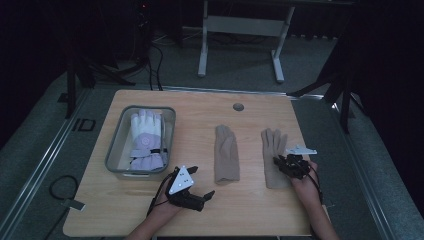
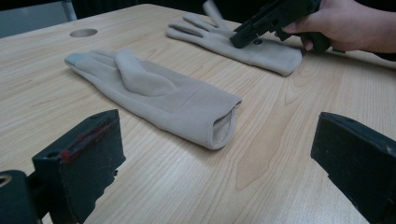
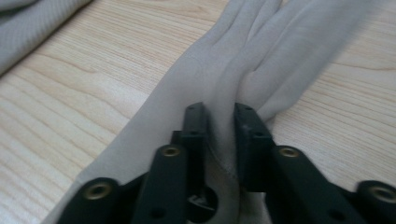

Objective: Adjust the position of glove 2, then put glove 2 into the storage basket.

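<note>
Two beige gloves lie flat on the wooden table (image 1: 250, 200). The left beige glove (image 1: 226, 152) (image 2: 159, 95) lies mid-table, cuff toward me. My left gripper (image 1: 202, 186) (image 2: 219, 154) hovers open near the table's front, a short way from that cuff, with nothing between its jaws. The right beige glove (image 1: 273, 155) (image 2: 243, 42) (image 3: 243, 60) lies farther right. My right gripper (image 1: 280, 162) (image 3: 219, 121) is shut on a pinched fold of it near its middle, held by a hand (image 2: 345, 23).
A clear bin (image 1: 116, 150) at the table's left holds a white and lilac padded glove (image 1: 146, 140). A round cable hole (image 1: 238, 106) sits near the far edge. A white table frame (image 1: 240, 30) stands on the floor beyond.
</note>
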Tool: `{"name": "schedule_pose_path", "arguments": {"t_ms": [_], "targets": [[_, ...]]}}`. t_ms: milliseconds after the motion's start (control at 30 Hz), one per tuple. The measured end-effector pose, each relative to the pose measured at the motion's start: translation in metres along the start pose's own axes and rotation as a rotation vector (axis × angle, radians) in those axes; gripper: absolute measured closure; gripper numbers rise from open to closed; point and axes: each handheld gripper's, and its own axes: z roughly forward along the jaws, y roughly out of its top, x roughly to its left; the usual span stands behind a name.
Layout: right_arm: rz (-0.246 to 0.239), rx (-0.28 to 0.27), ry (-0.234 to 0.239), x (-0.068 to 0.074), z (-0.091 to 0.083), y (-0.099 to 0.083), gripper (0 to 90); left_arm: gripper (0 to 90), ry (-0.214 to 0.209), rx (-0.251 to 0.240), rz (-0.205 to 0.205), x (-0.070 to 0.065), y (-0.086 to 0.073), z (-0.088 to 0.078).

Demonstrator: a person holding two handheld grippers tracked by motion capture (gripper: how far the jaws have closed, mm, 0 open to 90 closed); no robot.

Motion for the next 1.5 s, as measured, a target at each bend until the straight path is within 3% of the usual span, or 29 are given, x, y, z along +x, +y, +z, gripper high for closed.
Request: {"name": "schedule_pose_path", "arguments": {"t_ms": [167,233,333,500,800,1067,1500], "targets": [[0.038,0.014,-0.084,0.013,0.001,0.004,81.7,2.6,-0.002,0.001,-0.002,0.000,0.000,0.000],[0.098,0.006,-0.077,0.013,0.000,0.007,82.1,2.6,-0.001,0.000,-0.001,0.000,0.001,0.000],[0.150,-0.009,-0.067,0.015,-0.004,0.015,82.3,2.6,0.002,-0.002,-0.005,0.001,0.001,-0.001],[0.183,-0.047,-0.064,0.025,-0.016,0.036,82.3,2.6,0.009,-0.003,-0.007,0.002,0.001,-0.002],[0.195,-0.135,-0.052,0.041,-0.036,0.080,82.3,2.6,0.011,-0.005,-0.005,0.002,0.002,-0.002],[0.195,-0.180,-0.026,0.060,-0.045,0.115,82.2,2.6,0.015,-0.009,-0.003,0.003,0.002,-0.004],[0.206,-0.199,0.058,0.104,-0.035,0.140,82.2,2.5,0.034,-0.025,-0.001,0.003,0.003,-0.007]]}}
